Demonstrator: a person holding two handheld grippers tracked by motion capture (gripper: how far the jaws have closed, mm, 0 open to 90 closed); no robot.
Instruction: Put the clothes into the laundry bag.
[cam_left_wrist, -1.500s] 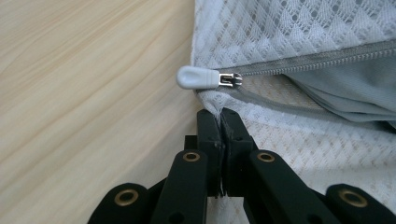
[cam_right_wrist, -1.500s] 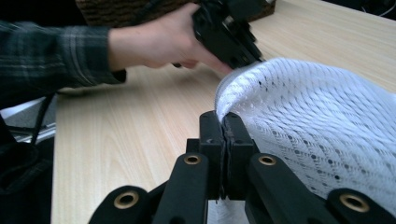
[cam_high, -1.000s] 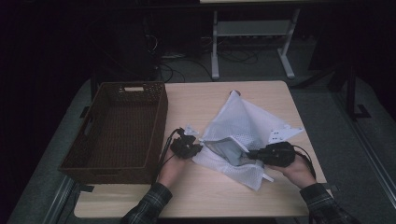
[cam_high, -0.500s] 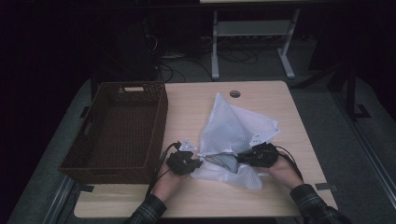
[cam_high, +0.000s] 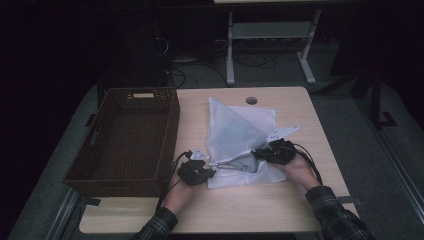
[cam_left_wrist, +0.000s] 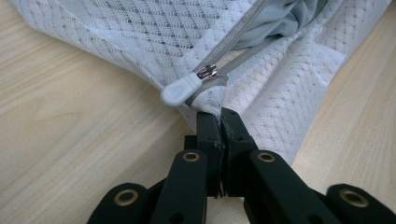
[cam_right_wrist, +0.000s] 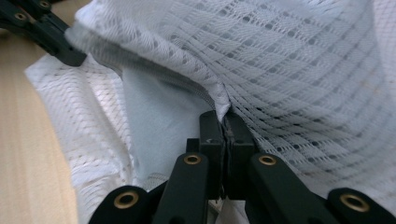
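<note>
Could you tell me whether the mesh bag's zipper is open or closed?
Open: the zipper pull sits at the end, tracks parted, grey cloth showing inside the mesh bag.

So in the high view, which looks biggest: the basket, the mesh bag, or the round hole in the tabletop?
Largest to smallest, as they look in the high view:
1. The woven basket.
2. The white mesh bag, partly bunched, so its spread may be understated.
3. The round hole, by far the smallest.

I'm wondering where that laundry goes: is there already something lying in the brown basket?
No. In the high view the woven basket shows just its bare bottom, while the white mesh laundry bag lies on the table beside it.
</note>
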